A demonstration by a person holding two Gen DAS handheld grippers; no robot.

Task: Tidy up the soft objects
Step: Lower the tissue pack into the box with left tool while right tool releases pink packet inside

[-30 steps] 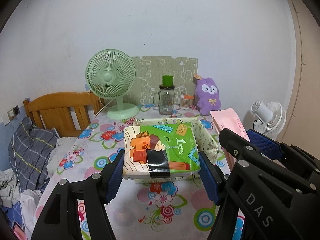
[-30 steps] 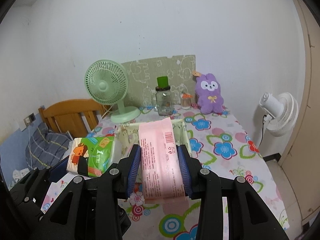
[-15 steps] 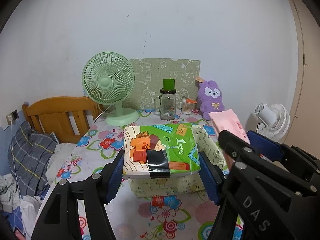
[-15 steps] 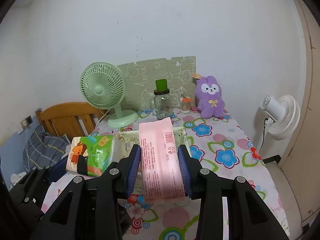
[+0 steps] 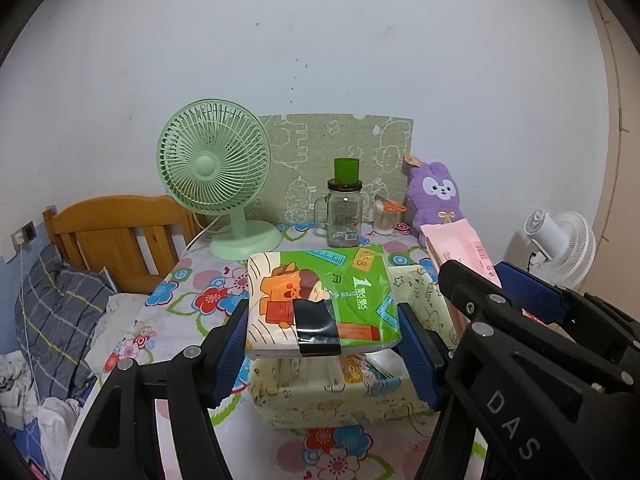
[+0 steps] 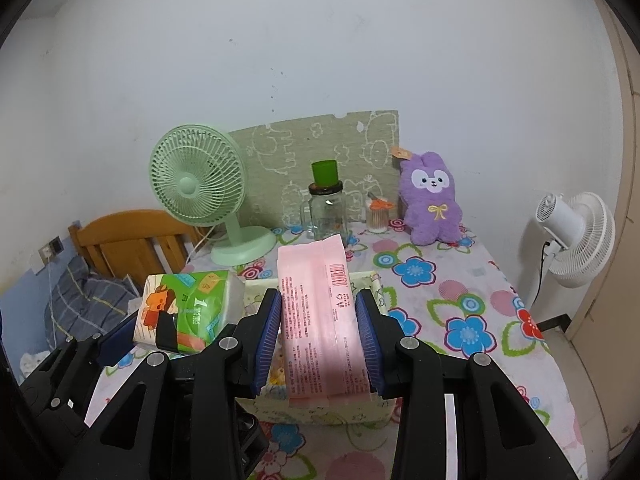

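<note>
I've carried both packs forward over the fabric bin (image 5: 336, 400): left claw (image 5: 322, 338) clenches the tissue pack (image 5: 320, 304), right claw (image 6: 318, 332) clenches the pink wipes pack (image 6: 320, 316); dropping comes next.

A: Left wrist view: rides the left gripper (image 5: 322, 330), looking forward and slightly down across the surface (image 5: 192, 292) toward the back wall, close in.

B: Right wrist view: same heading, alongside. Both share the green fan (image 6: 198, 184).

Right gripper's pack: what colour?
Pink, with red print and a barcode; clearest in the right wrist view.
</note>
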